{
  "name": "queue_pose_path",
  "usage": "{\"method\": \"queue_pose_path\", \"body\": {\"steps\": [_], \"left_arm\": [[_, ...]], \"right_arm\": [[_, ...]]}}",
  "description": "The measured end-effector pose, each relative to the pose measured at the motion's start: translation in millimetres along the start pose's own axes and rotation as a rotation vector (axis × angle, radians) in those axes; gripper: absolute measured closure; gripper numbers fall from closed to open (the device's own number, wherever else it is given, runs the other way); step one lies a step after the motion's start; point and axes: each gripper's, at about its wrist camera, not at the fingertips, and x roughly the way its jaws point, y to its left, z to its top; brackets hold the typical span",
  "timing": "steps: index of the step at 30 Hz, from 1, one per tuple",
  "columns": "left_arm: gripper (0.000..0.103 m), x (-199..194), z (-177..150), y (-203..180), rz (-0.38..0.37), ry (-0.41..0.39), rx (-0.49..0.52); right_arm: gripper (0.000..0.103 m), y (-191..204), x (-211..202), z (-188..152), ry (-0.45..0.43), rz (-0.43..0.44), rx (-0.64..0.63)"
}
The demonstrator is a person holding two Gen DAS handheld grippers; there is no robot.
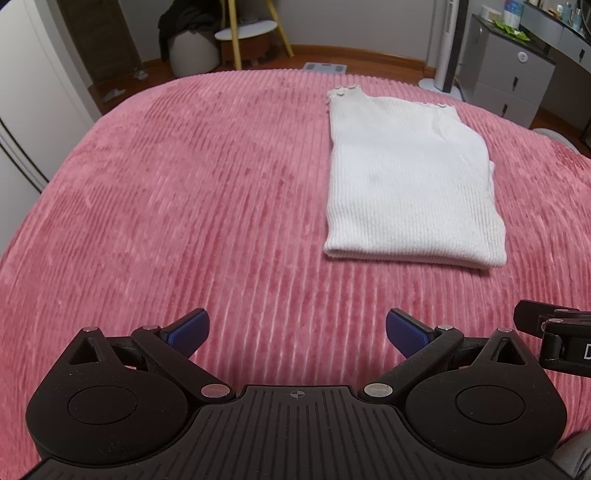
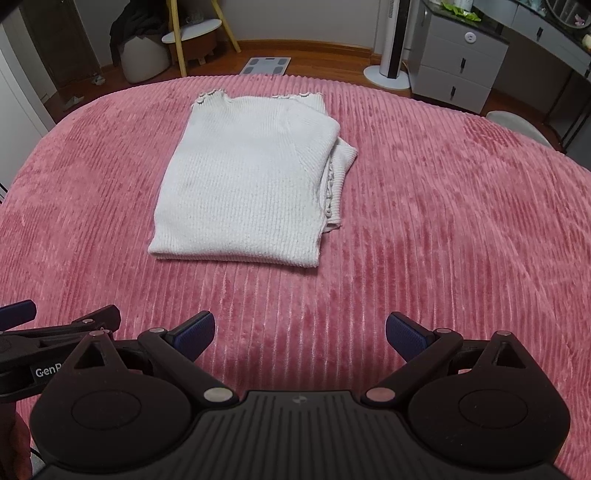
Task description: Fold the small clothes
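A white ribbed knit top point(image 1: 406, 177) lies folded into a rectangle on the pink corduroy bedspread point(image 1: 184, 184), frilled neckline at the far end. In the right wrist view the same top point(image 2: 251, 184) sits ahead and left, with a sleeve edge sticking out on its right side. My left gripper point(image 1: 297, 332) is open above bare bedspread, short of the top and left of it. My right gripper point(image 2: 300, 332) is open too, with nothing between its blue pads, hovering over the bedspread point(image 2: 443, 221) short of the top's near hem.
Part of the right gripper's body point(image 1: 554, 336) shows at the left view's right edge; the left gripper's body point(image 2: 55, 343) shows at the right view's left edge. Beyond the bed stand a grey drawer unit point(image 2: 458, 59), a tower fan point(image 2: 393, 40), a floor scale point(image 2: 267, 65) and a yellow-legged stool point(image 1: 245, 33).
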Motion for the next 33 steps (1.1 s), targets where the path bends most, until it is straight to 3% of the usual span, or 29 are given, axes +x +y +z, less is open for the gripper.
{"method": "queue_pose_path", "body": {"steps": [33], "left_arm": [[0.0,-0.1,-0.2,-0.2,-0.003,-0.005,-0.005]], "right_arm": [[0.004,3.2,-4.9,-1.3,-0.017,0.005,-0.012]]}}
